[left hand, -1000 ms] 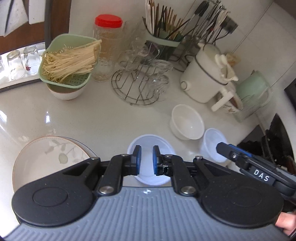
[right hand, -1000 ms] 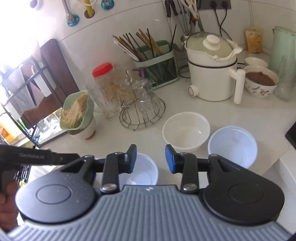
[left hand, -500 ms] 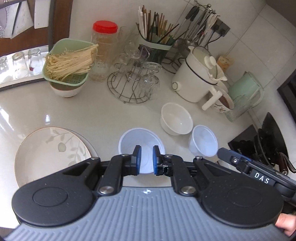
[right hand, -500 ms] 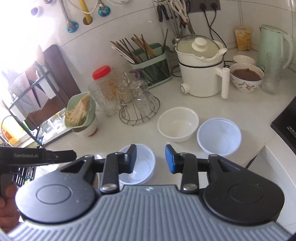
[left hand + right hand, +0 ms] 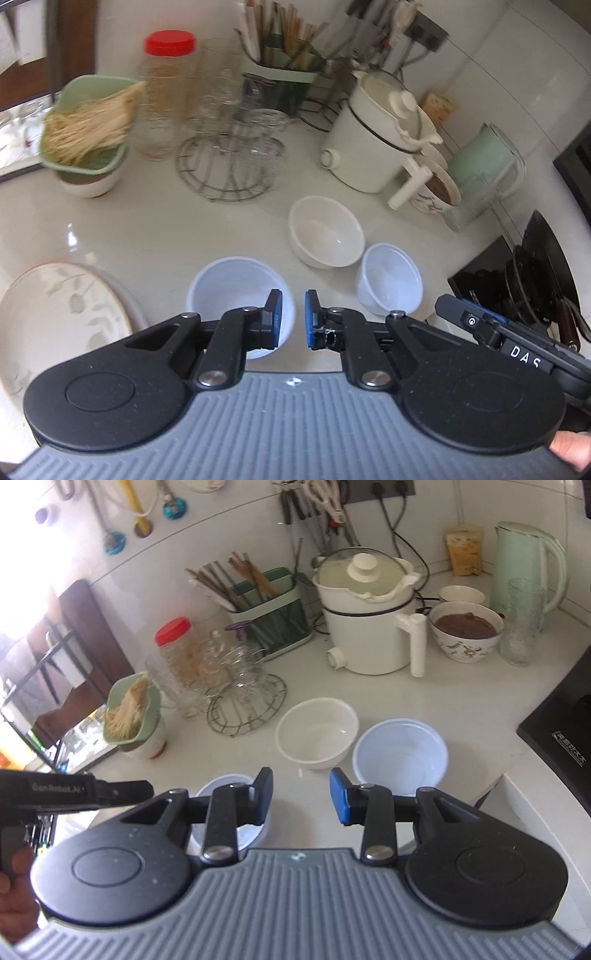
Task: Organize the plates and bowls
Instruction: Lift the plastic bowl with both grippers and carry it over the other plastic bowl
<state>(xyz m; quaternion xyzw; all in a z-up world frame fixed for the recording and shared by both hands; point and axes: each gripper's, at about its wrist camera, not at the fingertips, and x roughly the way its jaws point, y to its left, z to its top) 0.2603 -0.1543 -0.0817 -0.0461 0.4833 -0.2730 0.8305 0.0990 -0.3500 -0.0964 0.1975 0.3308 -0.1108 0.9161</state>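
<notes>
Three empty bowls stand on the white counter: a white ceramic bowl, a translucent plastic bowl right of it, and another plastic bowl nearer me on the left. A leaf-patterned plate lies at the left edge, on top of another plate. My left gripper hovers shut and empty just right of the near plastic bowl. My right gripper hangs open and empty above the counter in front of the ceramic bowl.
Behind the bowls are a wire rack of glasses, a red-lidded jar, a green colander of noodles, a white lidded pot, a bowl of brown food and a green kettle. A black hob borders the right.
Both grippers have drifted to the right, so the bowls sit further left in each view. The near plastic bowl is no longer centred between the left fingers. Jaw openings are unchanged.
</notes>
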